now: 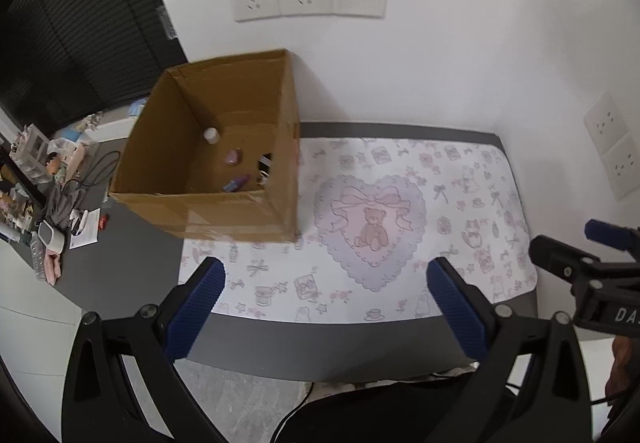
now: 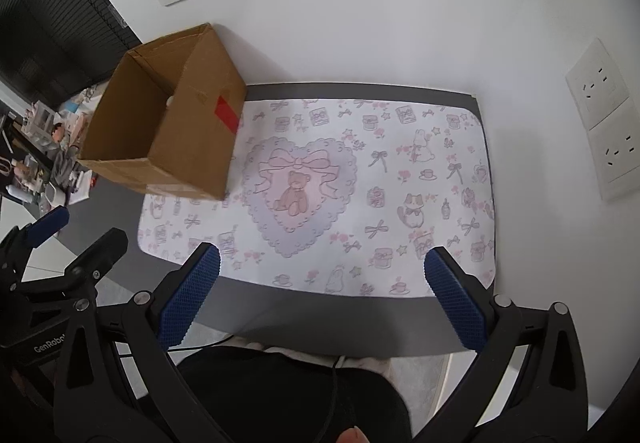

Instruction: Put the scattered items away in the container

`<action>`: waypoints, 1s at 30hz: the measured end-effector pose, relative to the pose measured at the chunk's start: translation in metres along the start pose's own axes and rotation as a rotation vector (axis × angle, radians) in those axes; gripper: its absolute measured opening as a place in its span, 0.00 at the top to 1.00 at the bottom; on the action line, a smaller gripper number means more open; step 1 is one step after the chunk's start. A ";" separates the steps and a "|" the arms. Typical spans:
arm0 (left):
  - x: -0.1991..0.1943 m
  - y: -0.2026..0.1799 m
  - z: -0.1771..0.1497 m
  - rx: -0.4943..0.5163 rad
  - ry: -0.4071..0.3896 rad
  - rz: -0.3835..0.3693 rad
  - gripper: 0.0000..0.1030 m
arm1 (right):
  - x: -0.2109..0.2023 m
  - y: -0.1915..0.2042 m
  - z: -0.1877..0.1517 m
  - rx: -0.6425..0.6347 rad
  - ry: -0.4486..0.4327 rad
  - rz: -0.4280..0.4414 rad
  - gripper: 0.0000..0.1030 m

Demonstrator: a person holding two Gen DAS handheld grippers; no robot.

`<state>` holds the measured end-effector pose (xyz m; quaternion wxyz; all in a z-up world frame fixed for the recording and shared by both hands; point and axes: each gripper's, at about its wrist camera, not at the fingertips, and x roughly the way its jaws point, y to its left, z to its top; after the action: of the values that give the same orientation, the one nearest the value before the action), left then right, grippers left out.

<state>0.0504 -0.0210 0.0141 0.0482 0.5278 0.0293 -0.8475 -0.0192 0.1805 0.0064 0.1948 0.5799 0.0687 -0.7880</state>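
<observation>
- The cluttered side desk (image 1: 60,179) lies at far left, beyond the mat's edge, strewn with cables, papers and small boxes.
- The cardboard box (image 1: 224,211) stands open-topped on the mat's left end, close to the wall; inside lie a white-capped bottle (image 1: 211,134), a pink jar (image 1: 233,156) and a purple tube (image 1: 238,183).
- The left gripper (image 1: 324,283) hovers near the table's front edge, jaws spread wide, nothing between them.
- The printed mat (image 2: 360,163), with a teddy-bear heart, is bare to the right of the box.
- The right gripper (image 2: 322,269) hangs over the mat's front edge, jaws likewise wide apart and empty.
- Wall sockets (image 2: 604,115) sit on the right-hand wall, past the grey table (image 2: 340,319) corner.
</observation>
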 end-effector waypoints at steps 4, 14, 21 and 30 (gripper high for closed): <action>-0.016 0.022 0.010 -0.035 -0.009 -0.023 0.02 | -0.016 0.027 0.003 -0.032 -0.038 0.007 0.00; -0.022 0.076 0.023 -0.060 -0.008 -0.082 0.02 | -0.027 0.084 0.012 -0.026 -0.071 -0.053 0.00; -0.011 0.102 0.025 -0.036 0.028 -0.123 0.02 | -0.027 0.111 0.012 0.001 -0.076 -0.091 0.00; -0.007 0.115 0.025 -0.030 0.039 -0.147 0.02 | -0.023 0.125 0.009 0.011 -0.064 -0.117 0.00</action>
<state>0.0438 -0.1373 0.0314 -0.0068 0.5400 0.0815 -0.8377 0.0268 0.0682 0.0457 0.1474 0.5505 0.0917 -0.8166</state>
